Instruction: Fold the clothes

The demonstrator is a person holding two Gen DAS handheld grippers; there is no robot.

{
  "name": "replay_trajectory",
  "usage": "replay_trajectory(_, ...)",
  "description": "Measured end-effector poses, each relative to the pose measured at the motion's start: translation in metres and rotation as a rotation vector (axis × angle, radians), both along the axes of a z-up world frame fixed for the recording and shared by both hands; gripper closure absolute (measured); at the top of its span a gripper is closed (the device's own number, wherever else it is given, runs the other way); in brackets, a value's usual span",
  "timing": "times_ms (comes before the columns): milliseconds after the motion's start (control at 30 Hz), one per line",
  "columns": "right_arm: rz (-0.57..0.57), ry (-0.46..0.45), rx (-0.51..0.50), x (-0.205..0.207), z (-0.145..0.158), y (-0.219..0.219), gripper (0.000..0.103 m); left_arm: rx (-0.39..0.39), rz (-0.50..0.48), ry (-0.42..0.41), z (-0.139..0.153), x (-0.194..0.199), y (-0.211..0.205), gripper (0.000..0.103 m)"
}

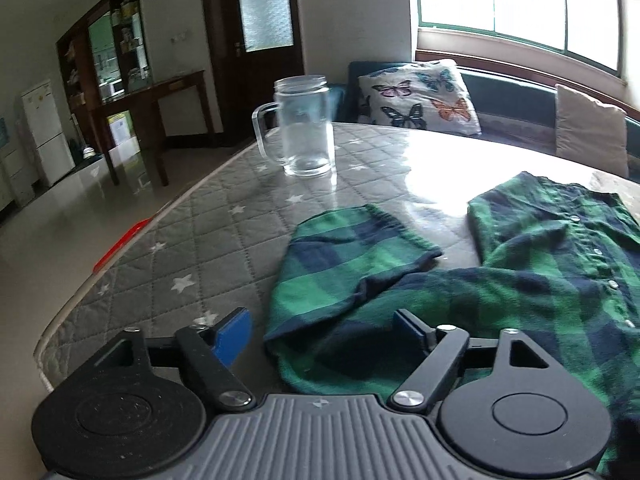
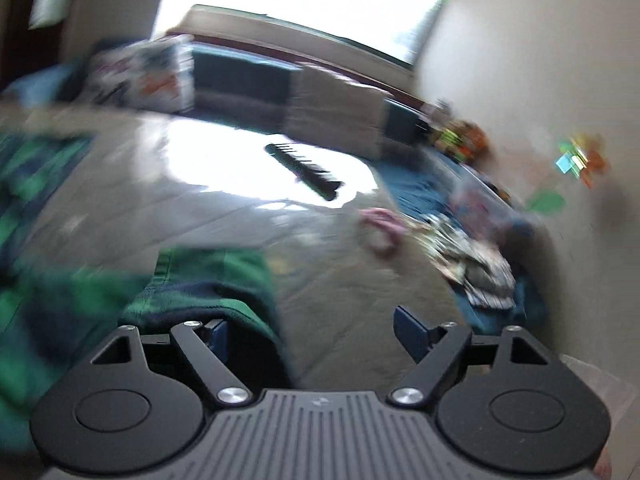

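Both released: left hand-held gripper [image 1: 324,334] astride the plaid shirt [image 1: 460,280] sleeve, right hand-held gripper [image 2: 316,332] beside its edge on the counter [image 1: 224,236].

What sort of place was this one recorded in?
Most likely a home living or dining room: a sofa with a butterfly cushion under a window, a wooden cabinet and white fridge, and a table with a quilted cover.

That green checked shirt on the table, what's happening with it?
A person with a hand-held gripper in each hand is folding the shirt on the padded table. Both the left gripper and right gripper are open, holding nothing. One sleeve lies spread out flat. A glass mug stands behind.
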State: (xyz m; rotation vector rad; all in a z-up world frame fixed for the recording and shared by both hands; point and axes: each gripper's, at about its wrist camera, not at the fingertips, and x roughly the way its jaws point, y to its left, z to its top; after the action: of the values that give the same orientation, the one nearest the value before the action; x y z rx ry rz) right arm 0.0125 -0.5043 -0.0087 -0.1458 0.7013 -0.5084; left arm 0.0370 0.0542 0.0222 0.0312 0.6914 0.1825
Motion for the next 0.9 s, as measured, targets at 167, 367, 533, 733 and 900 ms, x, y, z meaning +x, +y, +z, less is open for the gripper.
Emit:
replay_trajectory(167,-0.126,-0.018,0.084,-0.005,0.011,-0.041,0.02,0.003,-0.064,0.007,-0.002,0.018,-0.023,0.019)
replay_trajectory(367,-0.092,-0.019,0.042,-0.003,0.017,-0.03,0.02,0.007,-0.17,0.01,-0.004,0.054,-0.062,0.019)
replay_trajectory(533,0.055,-0.002,0.058,0.012,0.012,0.008,0.02,-0.039,-0.219,0.031,-0.008,0.103,-0.082,0.024)
replay_trajectory(733,0.292,0.022,0.068,0.041,0.011,0.067,0.02,-0.049,-0.272,0.036,-0.016,0.161,-0.1,0.034)
replay_trajectory(900,0.417,0.024,0.114,0.071,0.012,0.101,0.02,-0.073,-0.307,0.052,-0.026,0.2,-0.108,0.036)
